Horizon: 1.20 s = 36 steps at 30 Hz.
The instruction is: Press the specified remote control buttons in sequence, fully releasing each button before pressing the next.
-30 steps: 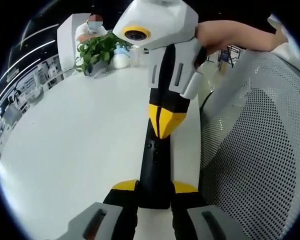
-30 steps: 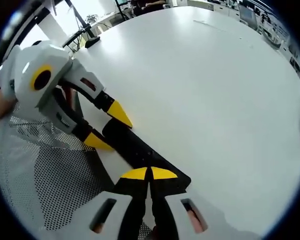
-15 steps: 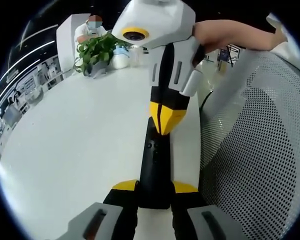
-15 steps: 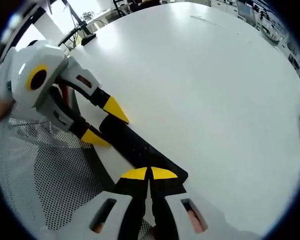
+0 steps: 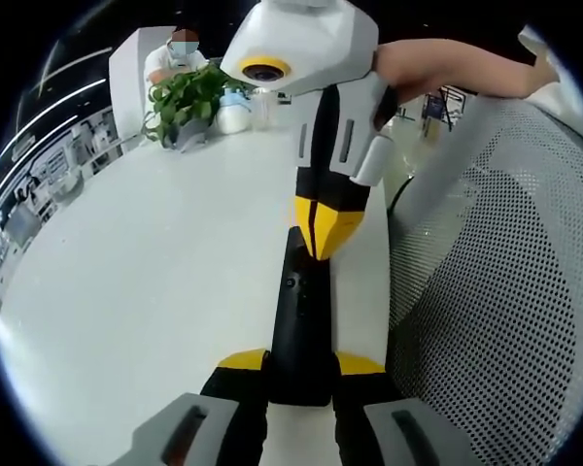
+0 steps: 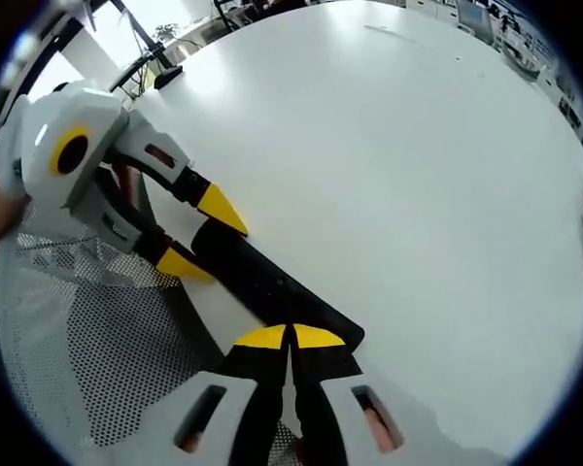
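A long black remote (image 5: 299,311) lies along the right edge of the white table (image 5: 146,282). My left gripper (image 5: 301,361) is shut on its near end, one yellow tip on each side. My right gripper (image 5: 325,231) comes down from the top of the left gripper view, shut, its joined yellow tips resting on the remote's far end. In the right gripper view the remote (image 6: 262,282) runs diagonally, with my right gripper (image 6: 290,337) shut over one end. The left gripper (image 6: 201,236) clasps the other end. The button under the tips is hidden.
A white mesh chair back (image 5: 496,291) stands close beside the table edge, also seen as mesh chair back (image 6: 97,340). A potted plant (image 5: 189,97) and white containers sit at the far end, with a seated person behind. A small dark object (image 6: 170,78) lies at the table's far edge.
Hardly anything: the right gripper view has shifted a little. Both grippers keep their places on the remote.
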Motion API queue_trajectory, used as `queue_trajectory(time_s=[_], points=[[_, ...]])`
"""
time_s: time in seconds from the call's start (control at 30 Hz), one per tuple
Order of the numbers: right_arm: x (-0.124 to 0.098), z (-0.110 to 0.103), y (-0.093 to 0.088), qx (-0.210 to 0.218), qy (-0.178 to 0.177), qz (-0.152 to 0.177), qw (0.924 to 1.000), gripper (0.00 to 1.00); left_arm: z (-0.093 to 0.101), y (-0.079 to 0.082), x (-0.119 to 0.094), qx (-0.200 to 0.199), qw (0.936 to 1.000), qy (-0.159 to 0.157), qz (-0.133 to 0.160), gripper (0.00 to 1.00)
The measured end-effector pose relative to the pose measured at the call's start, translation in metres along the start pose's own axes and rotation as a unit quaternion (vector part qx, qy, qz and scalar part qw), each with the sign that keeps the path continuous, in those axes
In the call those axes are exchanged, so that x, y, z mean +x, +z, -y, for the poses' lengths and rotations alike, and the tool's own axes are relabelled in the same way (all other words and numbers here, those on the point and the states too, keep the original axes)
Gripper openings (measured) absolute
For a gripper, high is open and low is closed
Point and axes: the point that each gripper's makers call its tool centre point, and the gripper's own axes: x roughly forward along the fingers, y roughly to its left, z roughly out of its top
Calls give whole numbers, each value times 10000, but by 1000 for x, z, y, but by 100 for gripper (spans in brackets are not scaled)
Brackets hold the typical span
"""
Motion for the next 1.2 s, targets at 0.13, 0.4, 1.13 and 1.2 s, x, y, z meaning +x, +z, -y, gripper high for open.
queue_trajectory(time_s=[0.13,0.4,1.13,1.2], points=[[1,-1,0,-114,-44,-67,9999,0,0,0,0,13,10000,-9,-11,25],[3,1,1,-687,-280,-267,9969,0,-1,0,1,-1,10000,-7,-18,25],[3,3,0,-850,-311,-199,9957,0,-1,0,1,1,10000,-1,-16,25],[3,3,0,-868,-293,-174,9956,0,-1,0,2,-2,10000,0,-16,25]])
